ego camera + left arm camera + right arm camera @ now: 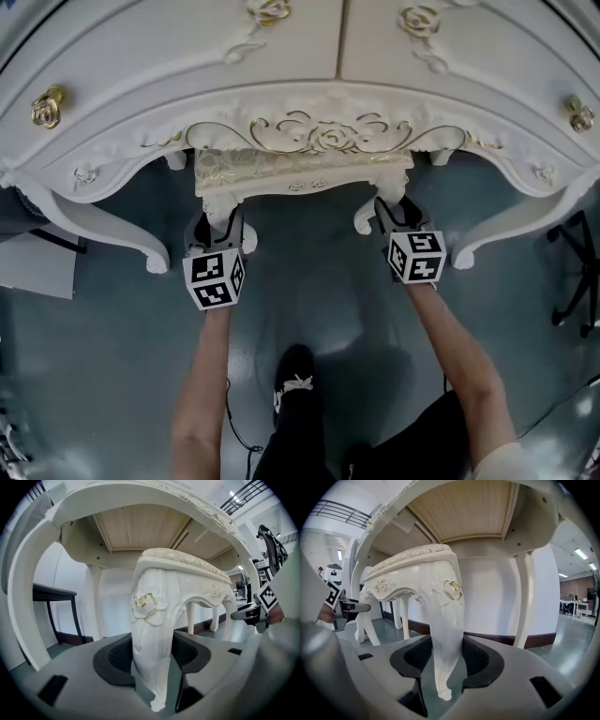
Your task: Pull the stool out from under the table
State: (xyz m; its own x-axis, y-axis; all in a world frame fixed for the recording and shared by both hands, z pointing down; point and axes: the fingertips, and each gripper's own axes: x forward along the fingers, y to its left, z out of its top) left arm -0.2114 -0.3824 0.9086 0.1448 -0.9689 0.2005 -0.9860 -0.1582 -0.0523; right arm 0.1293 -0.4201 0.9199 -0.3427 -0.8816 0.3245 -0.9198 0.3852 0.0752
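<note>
The stool [302, 172] is standing on the floor [314, 291], tucked mostly under the table [281, 103]; only its front edge and two front legs are showing past the table's carved apron in the head view. The left gripper [218, 228] is clamping the stool's near left leg [151, 634]. In the left gripper view both dark pads are pressing against the leg's sides just below its gold rose, and the leg's foot is hanging down between the jaws. The right gripper [400, 217] is gripping the near right leg [446, 639] the same way, with its pads bearing on both sides of the leg and the scrolled foot showing below them. Both grippers are sitting low, at the stool's front corners, with the seat above and beyond them under the tabletop. The stool's rear legs are standing deeper under the table.
</note>
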